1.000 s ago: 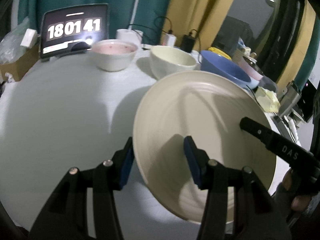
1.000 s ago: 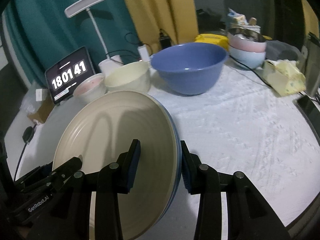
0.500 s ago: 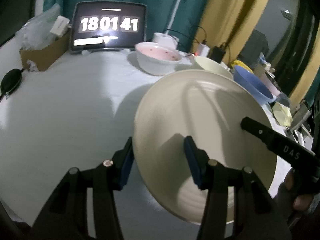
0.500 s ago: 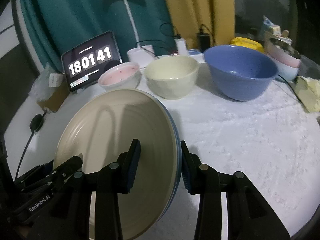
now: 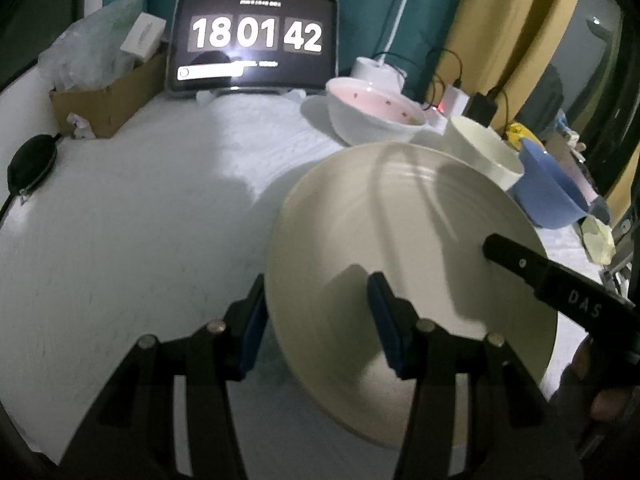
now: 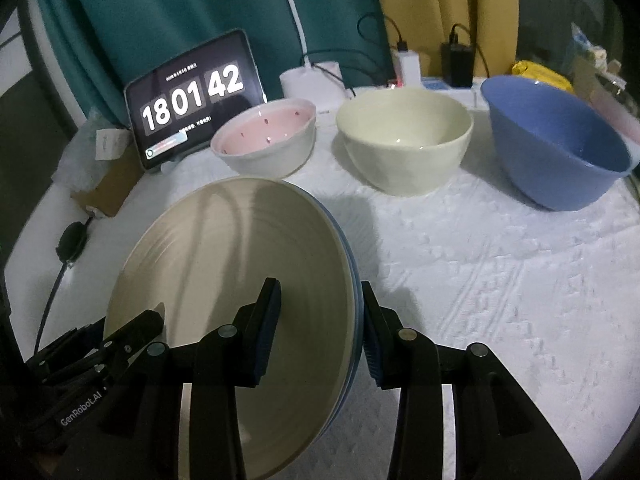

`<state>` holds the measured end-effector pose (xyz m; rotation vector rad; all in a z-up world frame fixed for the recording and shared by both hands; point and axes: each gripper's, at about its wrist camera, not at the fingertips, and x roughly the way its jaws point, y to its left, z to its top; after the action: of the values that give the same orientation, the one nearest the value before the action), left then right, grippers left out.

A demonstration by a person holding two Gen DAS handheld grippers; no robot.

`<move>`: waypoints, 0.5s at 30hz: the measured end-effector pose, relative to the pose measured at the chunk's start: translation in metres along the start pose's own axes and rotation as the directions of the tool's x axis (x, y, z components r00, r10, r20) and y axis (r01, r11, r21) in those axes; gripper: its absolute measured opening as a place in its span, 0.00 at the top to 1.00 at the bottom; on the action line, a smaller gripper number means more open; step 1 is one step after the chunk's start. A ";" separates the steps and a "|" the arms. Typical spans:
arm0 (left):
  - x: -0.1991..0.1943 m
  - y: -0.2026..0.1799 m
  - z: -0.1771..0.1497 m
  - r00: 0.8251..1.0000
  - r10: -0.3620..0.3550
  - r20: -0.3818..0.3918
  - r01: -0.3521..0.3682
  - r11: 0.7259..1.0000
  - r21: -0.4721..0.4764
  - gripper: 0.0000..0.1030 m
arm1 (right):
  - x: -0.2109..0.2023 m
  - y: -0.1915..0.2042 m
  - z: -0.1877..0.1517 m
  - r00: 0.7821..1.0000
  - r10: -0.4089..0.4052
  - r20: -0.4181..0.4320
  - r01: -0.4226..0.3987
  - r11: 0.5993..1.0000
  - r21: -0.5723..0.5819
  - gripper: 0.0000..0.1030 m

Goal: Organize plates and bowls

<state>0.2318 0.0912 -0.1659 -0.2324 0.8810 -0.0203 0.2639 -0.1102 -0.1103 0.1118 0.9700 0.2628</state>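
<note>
A cream plate [image 5: 400,240] [image 6: 224,260] is held tilted above the white tablecloth, with the rim of a blue plate [image 6: 353,280] showing under it. My left gripper [image 5: 316,292] is shut on the stack's left rim, one pad above and one below. My right gripper [image 6: 320,292] is shut on the opposite rim; one of its fingers [image 5: 520,264] shows in the left wrist view. Behind the stack stand three bowls in a row: pink-lined white [image 6: 268,136], cream [image 6: 404,140] and blue [image 6: 556,148].
A tablet clock [image 6: 192,96] leans at the back, next to a cardboard box [image 5: 108,96] with bags. A lamp base [image 6: 312,80], chargers and cables line the rear edge. A black round object [image 5: 30,162] on a cable lies at the left.
Both grippers have carried the plate stack leftward over the table, toward the tablet and box. The bowls have slid right in both views. Neither grip has changed.
</note>
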 end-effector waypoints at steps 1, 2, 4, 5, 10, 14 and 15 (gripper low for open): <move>0.002 0.000 0.000 1.000 0.005 -0.006 -0.005 1.000 0.002 0.51 | 0.004 0.000 0.001 1.000 -0.001 -0.009 0.001 1.000 0.000 0.61; 0.004 0.001 -0.001 1.000 0.007 -0.008 -0.007 1.000 0.005 0.51 | 0.009 0.000 0.001 1.000 -0.001 -0.019 0.001 1.000 0.000 0.61; 0.005 -0.001 0.000 1.000 0.015 -0.002 -0.015 1.000 0.019 0.51 | 0.017 -0.003 0.002 0.999 -0.006 -0.039 0.006 1.000 0.012 0.60; 0.005 -0.003 0.000 1.000 0.023 0.001 -0.023 0.999 0.029 0.51 | 0.020 -0.005 0.002 0.999 -0.002 -0.047 0.003 1.000 0.021 0.60; 0.006 -0.010 -0.001 0.998 0.050 0.024 -0.052 0.997 0.065 0.51 | 0.030 -0.012 0.003 0.997 0.005 -0.082 -0.002 0.999 0.035 0.57; 0.006 -0.006 0.002 0.999 0.047 0.007 -0.047 0.998 0.045 0.50 | 0.033 -0.012 0.005 0.996 0.008 -0.092 -0.006 1.000 0.020 0.57; 0.005 -0.005 0.002 0.998 0.056 0.009 -0.057 0.998 0.038 0.50 | 0.034 -0.012 0.005 0.996 0.007 -0.094 -0.005 1.000 0.019 0.57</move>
<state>0.2370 0.0858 -0.1672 -0.1717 0.8780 0.0164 0.2881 -0.1127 -0.1368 0.1204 1.0664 0.2664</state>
